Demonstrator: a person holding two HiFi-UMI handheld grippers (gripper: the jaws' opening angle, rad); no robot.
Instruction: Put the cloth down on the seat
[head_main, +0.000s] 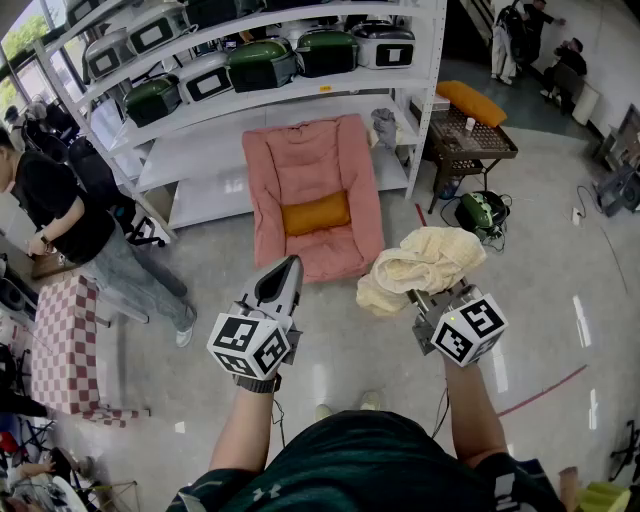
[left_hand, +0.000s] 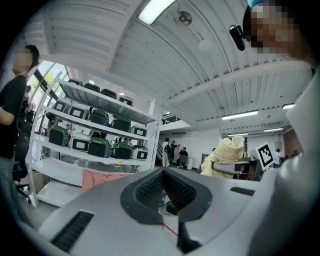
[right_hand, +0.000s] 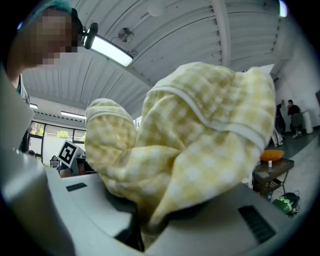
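Holding: right gripper (head_main: 418, 293) (right_hand: 145, 227) has its jaws clamped on the yellow checked cloth (head_main: 420, 262) (right_hand: 190, 140). Only a narrow gap between the jaws, filled with pinched fabric. The rest of the cloth is bunched up and flops over the top of the jaws, covering most of them in the right gripper view.

Left gripper (head_main: 290, 265) (left_hand: 165, 179): jaws together, pads meeting, nothing between them. It sits left of the right gripper and near the seat's near edge in the head view. The cloth (left_hand: 226, 154) shows up off to its right, up in the air.

Cloth is not on the seat. In the head view it sits just right of the near right corner of the pink floor seat (head_main: 310, 165) (left_hand: 102, 179), with its left edge overlapping that corner in the picture. Can't tell the height gap.

Seat lies flat on the floor, far end against the white shelf rack (head_main: 200, 150). An orange cushion (head_main: 316, 213) lies across its middle.

- Rack shelves carry green and white cases (head_main: 262, 63).
- Small table (head_main: 470, 140) stands far right, green case (head_main: 480, 212) on the floor near it.
- Person in a black shirt (head_main: 60, 215) stands far left.
- Red-and-white checked mat (head_main: 62, 345) lies near left.
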